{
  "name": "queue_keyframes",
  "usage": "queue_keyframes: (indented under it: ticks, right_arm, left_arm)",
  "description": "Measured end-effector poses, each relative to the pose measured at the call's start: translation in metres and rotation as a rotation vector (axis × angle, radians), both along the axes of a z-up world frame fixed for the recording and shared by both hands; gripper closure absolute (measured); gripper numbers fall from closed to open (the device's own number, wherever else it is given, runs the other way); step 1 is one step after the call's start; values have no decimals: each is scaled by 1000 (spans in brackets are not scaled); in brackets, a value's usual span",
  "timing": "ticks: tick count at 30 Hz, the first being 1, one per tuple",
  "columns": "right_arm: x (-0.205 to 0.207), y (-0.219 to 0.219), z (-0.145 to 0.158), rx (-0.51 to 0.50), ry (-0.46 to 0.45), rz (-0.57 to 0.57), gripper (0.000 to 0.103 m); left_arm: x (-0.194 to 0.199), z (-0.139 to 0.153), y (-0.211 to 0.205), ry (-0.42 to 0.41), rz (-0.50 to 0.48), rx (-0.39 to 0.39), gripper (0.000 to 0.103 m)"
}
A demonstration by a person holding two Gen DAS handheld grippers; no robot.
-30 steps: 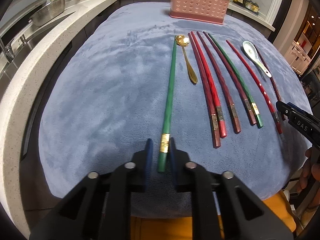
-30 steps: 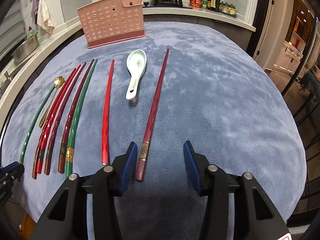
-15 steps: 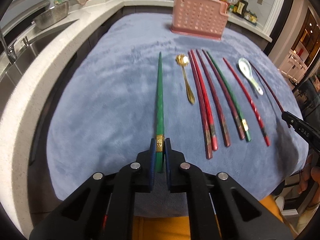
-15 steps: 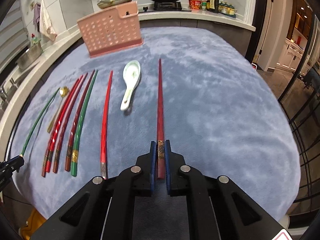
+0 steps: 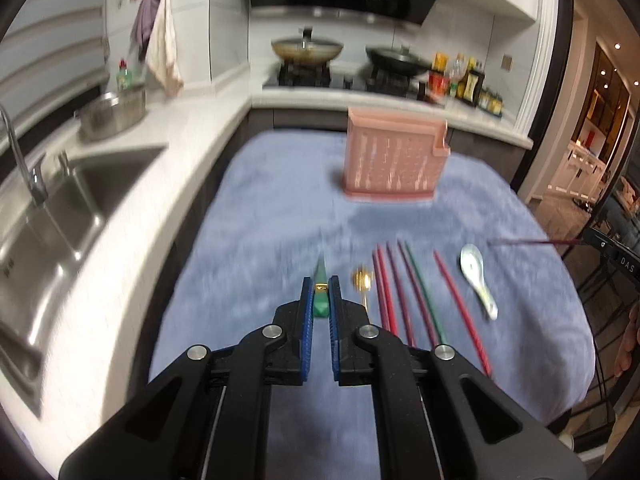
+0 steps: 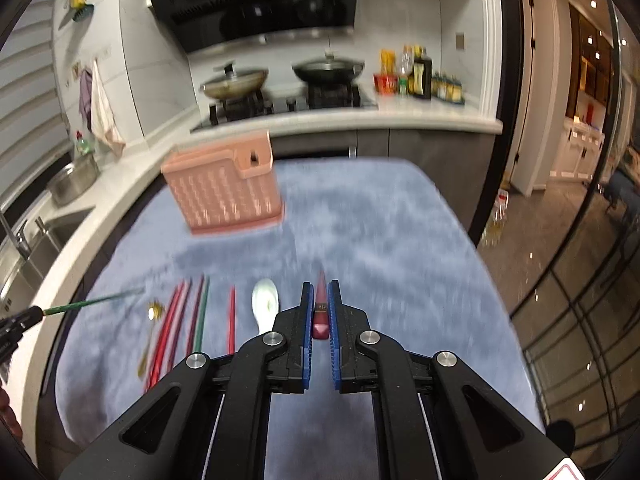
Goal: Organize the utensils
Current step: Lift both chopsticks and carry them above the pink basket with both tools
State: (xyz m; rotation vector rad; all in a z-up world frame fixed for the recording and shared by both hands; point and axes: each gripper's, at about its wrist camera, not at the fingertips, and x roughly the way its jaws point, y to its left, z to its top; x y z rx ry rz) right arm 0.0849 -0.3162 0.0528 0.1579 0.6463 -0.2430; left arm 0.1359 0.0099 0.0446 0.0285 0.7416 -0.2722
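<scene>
My left gripper [image 5: 319,286] is shut on a green chopstick [image 5: 320,280] and holds it lifted, pointing forward; it also shows from the side in the right wrist view [image 6: 96,302]. My right gripper [image 6: 319,292] is shut on a dark red chopstick [image 6: 321,300], also lifted; it shows in the left wrist view [image 5: 528,242]. A pink perforated utensil holder [image 5: 394,164] stands upright at the far side of the blue mat [image 5: 260,240]. Several red chopsticks and one green one [image 5: 424,296], a gold spoon [image 5: 363,280] and a white ceramic spoon [image 5: 476,276] lie on the mat.
A steel sink [image 5: 52,216] with a tap is set in the white counter on the left. A steel bowl [image 5: 112,112] stands behind it. A stove with two pans [image 5: 308,50] and bottles [image 5: 468,84] are at the back. The mat's right edge drops to the floor.
Both grippers have risen and tilted up with their chopsticks, which now point forward off the mat. A second ago both were still open around them.
</scene>
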Motion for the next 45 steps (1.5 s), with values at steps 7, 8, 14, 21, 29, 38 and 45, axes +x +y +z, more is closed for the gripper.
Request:
queue_keyframes:
  ticks: [7, 8, 14, 21, 29, 38, 45]
  right_arm:
    - [34, -11, 44, -6, -90, 22, 96]
    - [38, -12, 47, -3, -97, 25, 96]
    - [79, -20, 90, 20, -185, 57, 96]
    - [136, -22, 140, 66, -320, 76, 96]
    - [212, -19, 160, 73, -399, 65, 96]
    - [268, -21, 115, 111, -310, 64, 96]
    - [284, -20, 70, 96, -218, 46, 96]
  left_arm:
    - [42, 44, -7, -120, 17, -21, 96]
    - [47, 48, -7, -130, 18, -21, 96]
    - [89, 92, -16, -230, 17, -51, 96]
    - [130, 155, -39, -366, -7, -132, 96]
    - [186, 166, -77, -380, -34, -162, 96]
    - [209, 133, -87, -305, -55, -152, 96]
    - [226, 105, -86, -241, -34, -146, 96]
